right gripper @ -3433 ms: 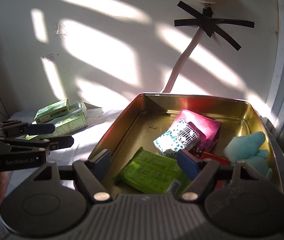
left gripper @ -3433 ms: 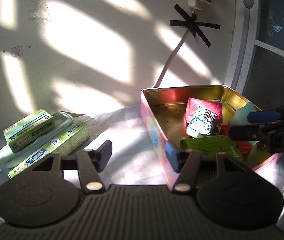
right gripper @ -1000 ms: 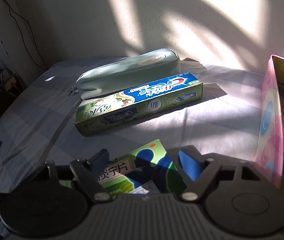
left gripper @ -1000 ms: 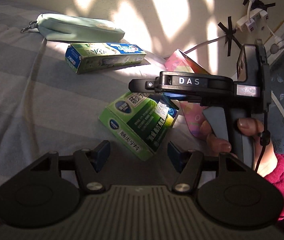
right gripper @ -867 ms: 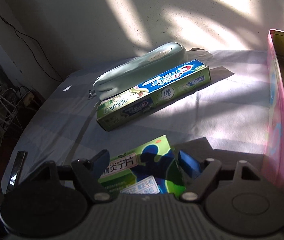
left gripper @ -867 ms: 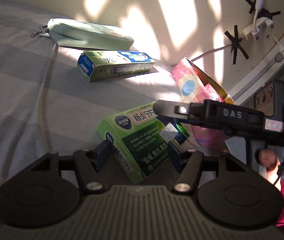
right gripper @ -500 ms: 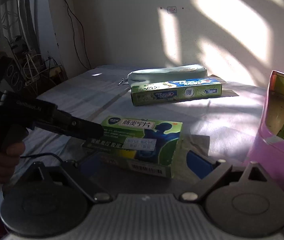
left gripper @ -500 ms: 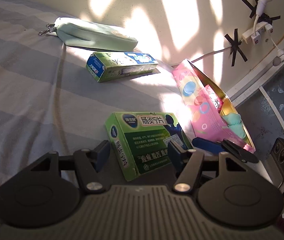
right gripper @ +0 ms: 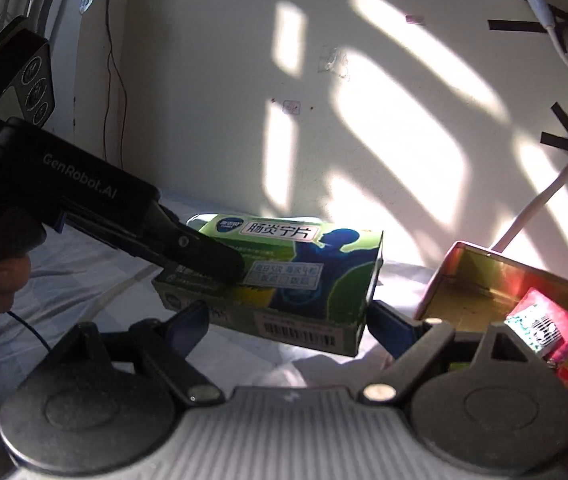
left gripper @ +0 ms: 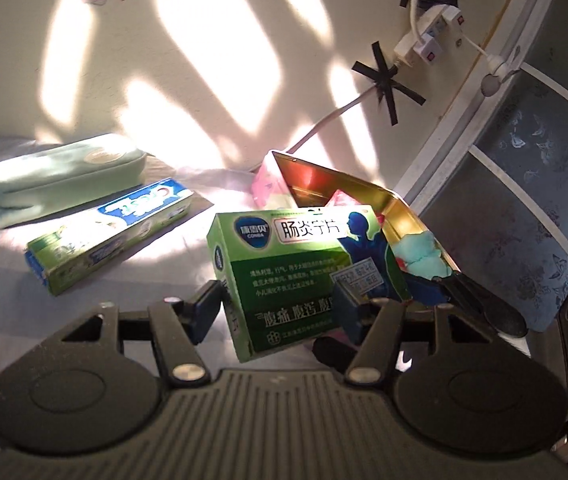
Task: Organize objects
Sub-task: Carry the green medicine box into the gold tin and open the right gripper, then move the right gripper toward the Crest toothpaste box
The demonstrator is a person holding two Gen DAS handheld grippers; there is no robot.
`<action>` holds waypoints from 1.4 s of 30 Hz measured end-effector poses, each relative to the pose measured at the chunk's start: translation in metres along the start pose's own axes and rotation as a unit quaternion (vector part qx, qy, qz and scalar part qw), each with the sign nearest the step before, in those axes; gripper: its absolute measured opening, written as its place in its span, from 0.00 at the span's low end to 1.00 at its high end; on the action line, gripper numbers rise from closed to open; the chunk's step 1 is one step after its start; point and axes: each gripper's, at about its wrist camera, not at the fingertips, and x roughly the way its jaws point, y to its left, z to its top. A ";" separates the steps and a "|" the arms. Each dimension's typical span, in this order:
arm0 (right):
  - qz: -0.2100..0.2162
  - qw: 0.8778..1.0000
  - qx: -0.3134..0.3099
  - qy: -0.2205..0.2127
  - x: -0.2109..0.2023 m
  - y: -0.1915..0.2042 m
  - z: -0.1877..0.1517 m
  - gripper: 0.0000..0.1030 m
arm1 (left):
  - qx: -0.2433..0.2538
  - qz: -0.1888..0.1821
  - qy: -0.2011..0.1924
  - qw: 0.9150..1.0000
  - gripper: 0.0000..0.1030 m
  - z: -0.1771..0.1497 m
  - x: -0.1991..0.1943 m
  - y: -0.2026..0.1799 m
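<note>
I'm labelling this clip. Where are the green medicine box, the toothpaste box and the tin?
green medicine box [left gripper: 284, 276]: left wrist view, on its front face.
toothpaste box [left gripper: 108, 236]: left wrist view, middle of its top face.
tin [right gripper: 479, 276]: right wrist view, inner gold wall.

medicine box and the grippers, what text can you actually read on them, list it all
"肠炎宁片": front of the green medicine box.
"CONBA": blue badge on that box.
"腹痛 腹泻": lower band of the box; the rest is hidden.
"GenRobot.AI": side of the left gripper.
Box fine print, white sticker, barcode digits and toothpaste box lettering: too small or blurred.
</note>
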 end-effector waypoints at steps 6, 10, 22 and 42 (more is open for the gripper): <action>-0.082 0.994 0.064 0.028 -0.017 -0.089 -0.012 0.87 | 0.076 -0.042 0.041 0.995 0.61 0.023 0.088 -0.076; -0.100 0.986 0.119 0.065 -0.013 -0.145 -0.027 0.87 | 0.100 -0.052 0.074 0.991 0.61 0.026 0.140 -0.106; -0.206 0.969 0.126 0.041 -0.009 -0.168 -0.046 0.91 | 0.138 0.025 0.030 0.990 0.63 0.016 0.150 -0.122; -0.157 0.955 0.250 -0.021 -0.075 -0.092 -0.053 0.89 | 0.187 0.102 -0.010 0.977 0.63 -0.033 0.056 -0.102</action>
